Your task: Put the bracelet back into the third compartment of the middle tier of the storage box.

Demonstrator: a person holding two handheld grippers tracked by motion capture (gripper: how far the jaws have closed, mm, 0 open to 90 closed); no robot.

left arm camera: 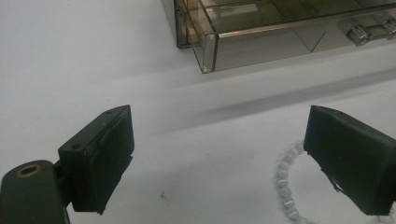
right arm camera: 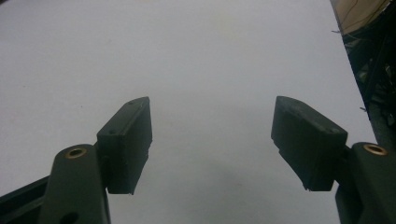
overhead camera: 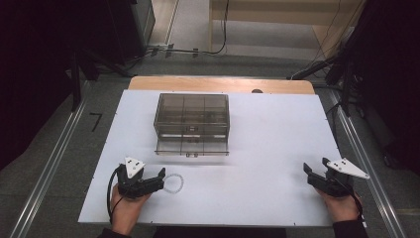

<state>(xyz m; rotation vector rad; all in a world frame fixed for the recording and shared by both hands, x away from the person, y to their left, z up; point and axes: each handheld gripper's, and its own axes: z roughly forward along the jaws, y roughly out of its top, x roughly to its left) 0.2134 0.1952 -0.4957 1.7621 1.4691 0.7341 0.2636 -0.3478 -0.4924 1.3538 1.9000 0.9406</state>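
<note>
Bracelet point(overhead camera: 174, 183) of pale beads lies on the white table point(overhead camera: 267, 148), just beside the left gripper point(overhead camera: 157, 179), whose jaws stand wide apart with nothing between them. Right gripper point(overhead camera: 317, 168) rests near the table's right edge, jaws likewise spread and empty. Smoky clear box point(overhead camera: 192, 123) sits farther back, its drawer pulled out. No writing can be read anywhere.

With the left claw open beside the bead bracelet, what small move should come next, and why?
Probably shift the left claw sideways over the bead bracelet and lower it: its jaws stand open, and the bracelet lies on the table under one jaw, not between them.
</note>
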